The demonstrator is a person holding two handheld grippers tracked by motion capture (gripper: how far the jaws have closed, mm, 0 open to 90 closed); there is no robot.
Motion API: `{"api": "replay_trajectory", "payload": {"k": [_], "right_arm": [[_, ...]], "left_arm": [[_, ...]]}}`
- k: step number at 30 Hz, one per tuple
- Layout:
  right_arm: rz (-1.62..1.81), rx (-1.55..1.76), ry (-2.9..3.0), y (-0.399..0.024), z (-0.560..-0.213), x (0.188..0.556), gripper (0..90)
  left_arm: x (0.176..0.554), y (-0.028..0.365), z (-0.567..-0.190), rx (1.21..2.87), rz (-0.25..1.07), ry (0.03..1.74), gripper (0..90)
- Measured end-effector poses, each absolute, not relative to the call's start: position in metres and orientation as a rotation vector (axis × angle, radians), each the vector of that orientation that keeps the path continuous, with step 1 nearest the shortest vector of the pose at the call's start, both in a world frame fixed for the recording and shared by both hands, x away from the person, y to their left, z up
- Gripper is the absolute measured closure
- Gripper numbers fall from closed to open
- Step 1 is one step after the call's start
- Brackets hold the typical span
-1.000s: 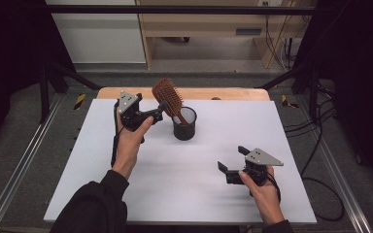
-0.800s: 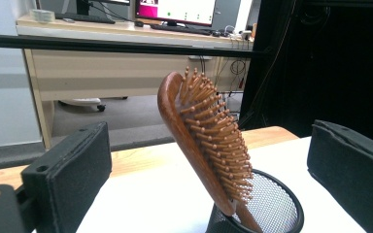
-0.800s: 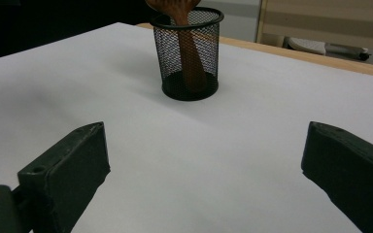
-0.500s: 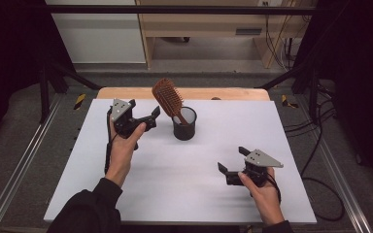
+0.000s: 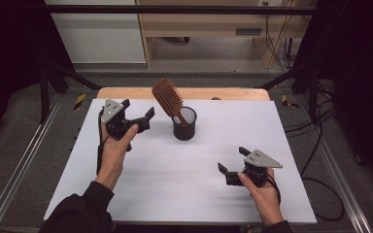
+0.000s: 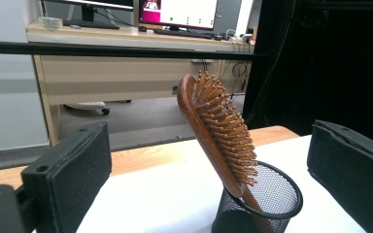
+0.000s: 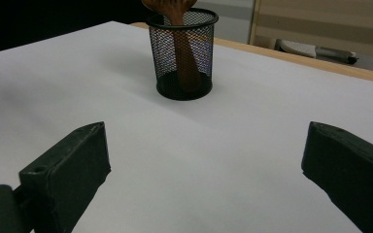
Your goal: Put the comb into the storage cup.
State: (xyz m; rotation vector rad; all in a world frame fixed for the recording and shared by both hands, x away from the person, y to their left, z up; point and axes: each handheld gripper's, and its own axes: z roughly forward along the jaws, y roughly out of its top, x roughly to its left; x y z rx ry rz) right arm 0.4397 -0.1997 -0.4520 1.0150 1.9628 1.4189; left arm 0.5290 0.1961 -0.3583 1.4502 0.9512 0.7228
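A wooden hairbrush (image 5: 168, 98) is seen standing handle-down in a black mesh cup (image 5: 184, 124) at the far middle of the white table (image 5: 175, 194), its bristled head leaning up and to the left out of the rim. The left gripper (image 5: 144, 118) is held just left of the cup, apart from the brush, with its jaws spread wide and nothing between them — in the left gripper view the brush head (image 6: 218, 128) is framed in the gap between the two black pads. The right gripper (image 5: 229, 170) is rested low on the near right of the table, well apart from the cup, likewise spread open and empty. The step in hand is judged to be the left gripper's work at the brush, either a reach or a release. If a grasp is meant, the jaws must be brought around the head or neck and closed firmly, and the brush lifted straight up so that the light cup is not tipped.
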Motion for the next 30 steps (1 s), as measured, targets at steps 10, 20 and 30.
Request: {"api": "replay_trajectory", "payload": {"k": [10,20,30], "right_arm": [[1.442,1.022,1.967,-0.201,-0.452,0.44,3.5],[1.435,1.028,1.966,-0.202,-0.452,0.44,3.5],[1.414,1.018,1.958,-0.203,-0.453,0.44,3.6]], "left_arm": [[0.522,0.203,-0.356,1.479,0.734,0.928,1.9],[0.512,0.217,-0.355,1.5,0.751,0.918,1.7],[0.498,0.24,-0.36,1.498,0.758,0.93,1.7]]}}
